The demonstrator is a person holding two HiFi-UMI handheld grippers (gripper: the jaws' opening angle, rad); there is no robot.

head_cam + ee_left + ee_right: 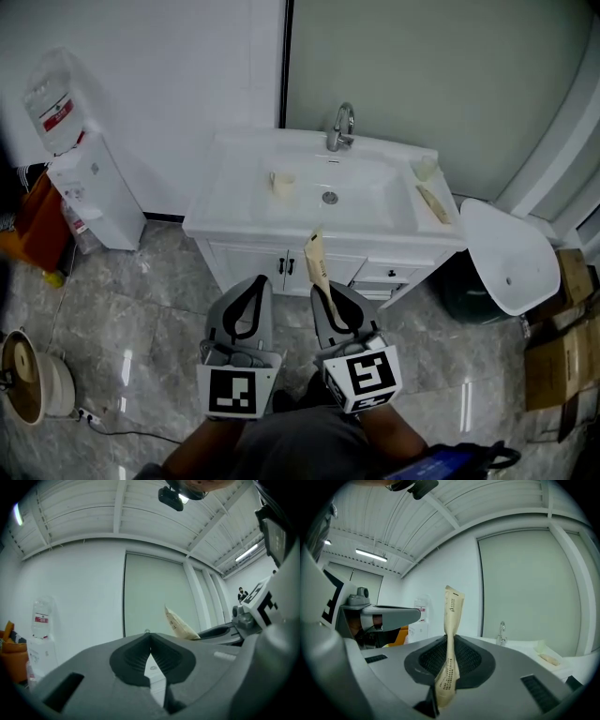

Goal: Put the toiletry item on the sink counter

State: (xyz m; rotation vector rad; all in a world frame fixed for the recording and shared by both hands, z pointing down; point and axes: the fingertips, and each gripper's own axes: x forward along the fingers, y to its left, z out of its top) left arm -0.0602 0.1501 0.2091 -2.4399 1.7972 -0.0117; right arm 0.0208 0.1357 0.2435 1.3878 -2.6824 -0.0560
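Held side by side: right claw (323,288) pinches an upright sachet (316,258); left claw (252,282) pressed together.

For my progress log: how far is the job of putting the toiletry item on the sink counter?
Done: the paper packet is clamped upright in the right gripper. In hand: it is held in front of the sink counter, not on it. Left: reach the counter, set it down, release. The left gripper is shut, empty.
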